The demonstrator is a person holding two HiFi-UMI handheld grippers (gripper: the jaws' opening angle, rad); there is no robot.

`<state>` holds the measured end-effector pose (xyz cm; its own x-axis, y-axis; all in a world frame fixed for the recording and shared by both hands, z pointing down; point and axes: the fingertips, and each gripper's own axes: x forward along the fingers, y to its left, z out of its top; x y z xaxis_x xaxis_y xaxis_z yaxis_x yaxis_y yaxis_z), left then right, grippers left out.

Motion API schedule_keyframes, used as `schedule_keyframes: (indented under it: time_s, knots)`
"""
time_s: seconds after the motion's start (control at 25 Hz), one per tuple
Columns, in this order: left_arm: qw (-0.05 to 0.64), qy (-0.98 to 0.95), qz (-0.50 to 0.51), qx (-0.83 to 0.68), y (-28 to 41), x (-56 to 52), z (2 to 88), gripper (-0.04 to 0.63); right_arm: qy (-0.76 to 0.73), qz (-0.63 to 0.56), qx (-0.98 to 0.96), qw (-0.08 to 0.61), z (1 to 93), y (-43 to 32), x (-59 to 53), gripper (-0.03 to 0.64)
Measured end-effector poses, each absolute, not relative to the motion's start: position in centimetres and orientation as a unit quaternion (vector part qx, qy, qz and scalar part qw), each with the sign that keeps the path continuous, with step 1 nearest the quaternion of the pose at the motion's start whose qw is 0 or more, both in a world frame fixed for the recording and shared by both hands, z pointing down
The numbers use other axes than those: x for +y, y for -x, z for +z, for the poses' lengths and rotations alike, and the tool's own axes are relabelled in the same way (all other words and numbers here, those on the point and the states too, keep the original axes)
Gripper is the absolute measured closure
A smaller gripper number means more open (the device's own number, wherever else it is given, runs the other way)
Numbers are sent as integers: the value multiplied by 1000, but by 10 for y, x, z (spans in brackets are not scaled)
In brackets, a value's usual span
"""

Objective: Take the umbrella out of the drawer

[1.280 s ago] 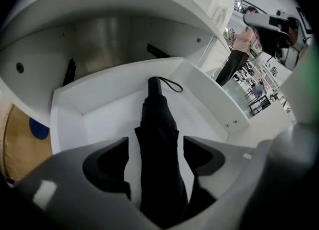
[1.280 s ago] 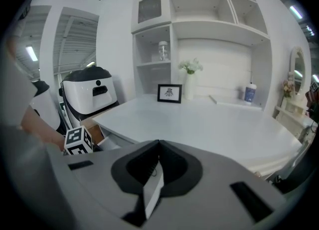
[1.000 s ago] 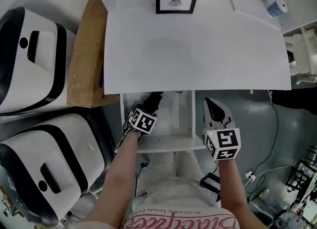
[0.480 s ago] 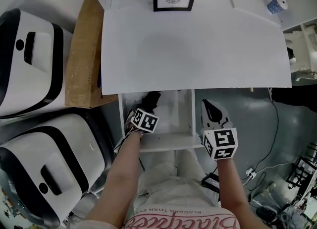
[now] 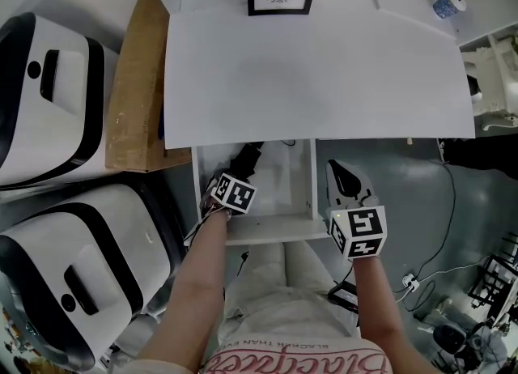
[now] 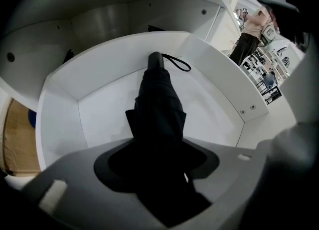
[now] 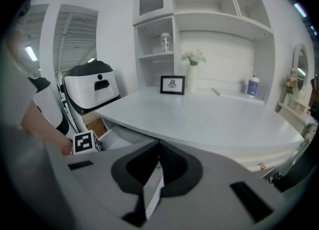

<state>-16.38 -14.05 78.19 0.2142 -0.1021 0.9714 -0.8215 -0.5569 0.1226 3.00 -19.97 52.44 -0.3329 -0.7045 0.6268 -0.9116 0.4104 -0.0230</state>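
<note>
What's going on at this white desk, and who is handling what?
A person holds a hand-held gripper in each hand at a white desk whose drawer is pulled open. The left hand-held gripper reaches down into the drawer; its jaws have just been closing on the folded black umbrella, which lies on the drawer floor, not yet lifted. The right hand-held gripper hangs beside the drawer's right wall, jaws together, holding nothing.
</note>
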Motion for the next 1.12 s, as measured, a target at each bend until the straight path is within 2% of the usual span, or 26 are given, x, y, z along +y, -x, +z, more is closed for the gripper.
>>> schedule_keyframes:
  time_s: [0.56,1.12]
  knots:
    - [303,-728,548,-278,142,-137,758,356,-502,174,-806,262,510,-51,-168,609]
    - [181,-765,573,-232,125,-131,688,356,-505,137,-822,225,463,-66,-151,609]
